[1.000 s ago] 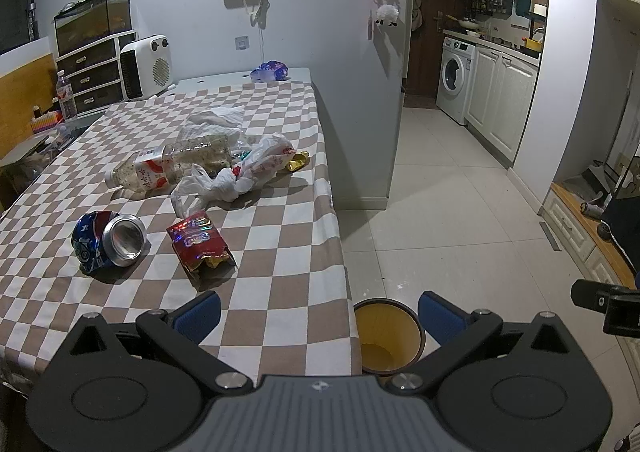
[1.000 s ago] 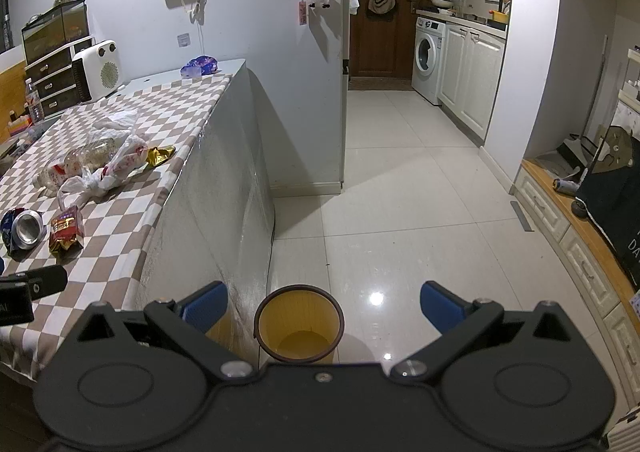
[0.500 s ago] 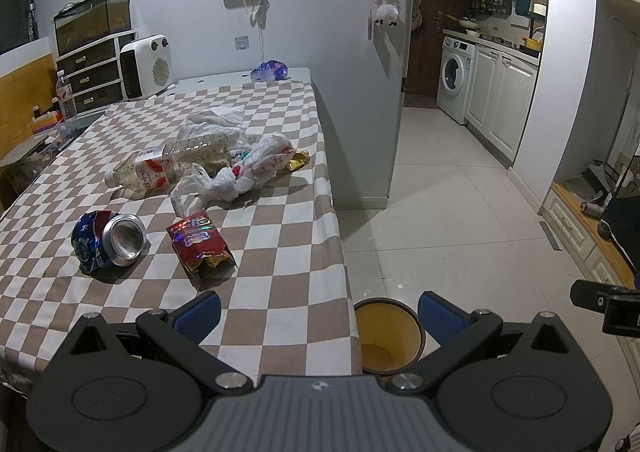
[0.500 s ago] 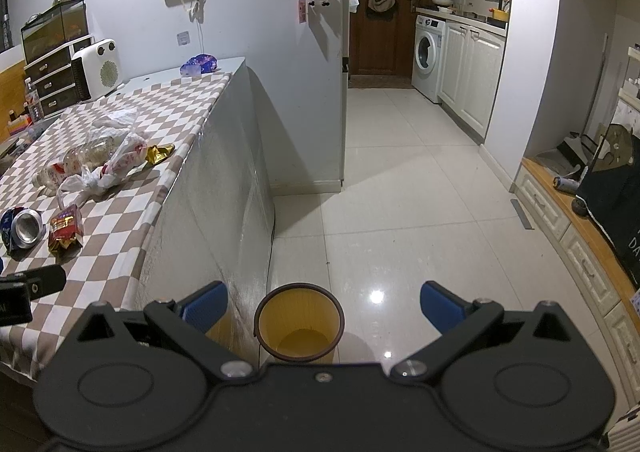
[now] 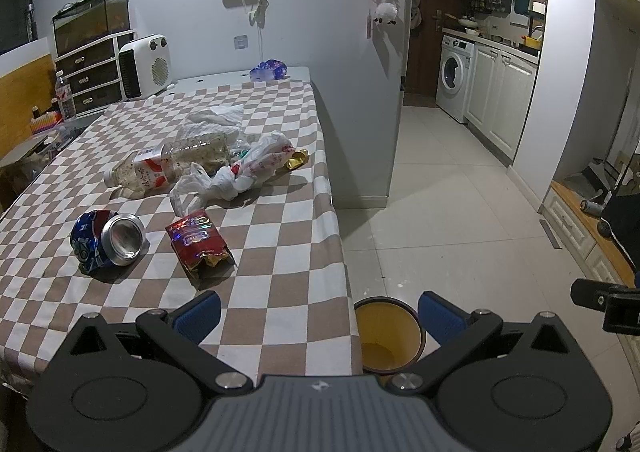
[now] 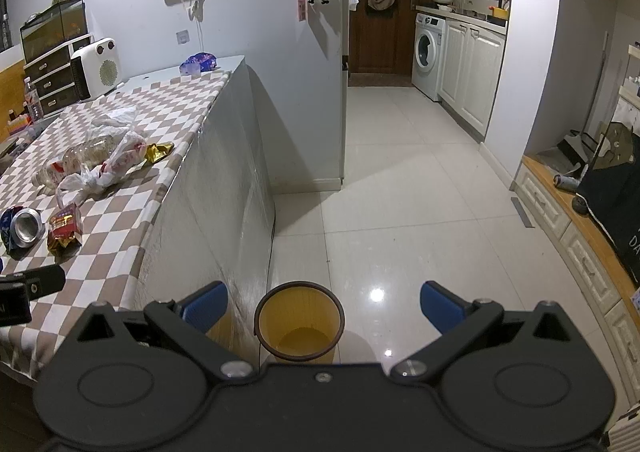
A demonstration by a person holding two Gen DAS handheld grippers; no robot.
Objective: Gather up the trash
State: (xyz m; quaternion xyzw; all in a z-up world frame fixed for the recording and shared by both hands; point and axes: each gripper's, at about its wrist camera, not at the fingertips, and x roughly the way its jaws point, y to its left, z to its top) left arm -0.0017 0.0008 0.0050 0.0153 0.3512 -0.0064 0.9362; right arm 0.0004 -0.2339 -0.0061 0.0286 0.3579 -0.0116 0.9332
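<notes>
Nothing moved since a second ago. Left gripper (image 5: 318,316) spread wide and empty, low centre of the frame; right gripper (image 6: 324,304) likewise, framing the yellow bin (image 6: 299,322) on the floor. Left of centre on the checked tablecloth (image 5: 280,272): crushed can (image 5: 107,242), red snack wrapper (image 5: 199,244), plastic bottle (image 5: 168,168), knotted bag (image 5: 244,170). All probably light; wrapper soft and crinkly, best pinched at its edge; can stiffer, best gripped across its body.

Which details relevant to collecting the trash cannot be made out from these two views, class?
- Bin floor: left wrist view, cut by gripper body and tablecloth.
- Bottle far end: behind white plastic bag.
- Can left side: right wrist view, cut off by the edge.
- Snack packet contents: unseen.
</notes>
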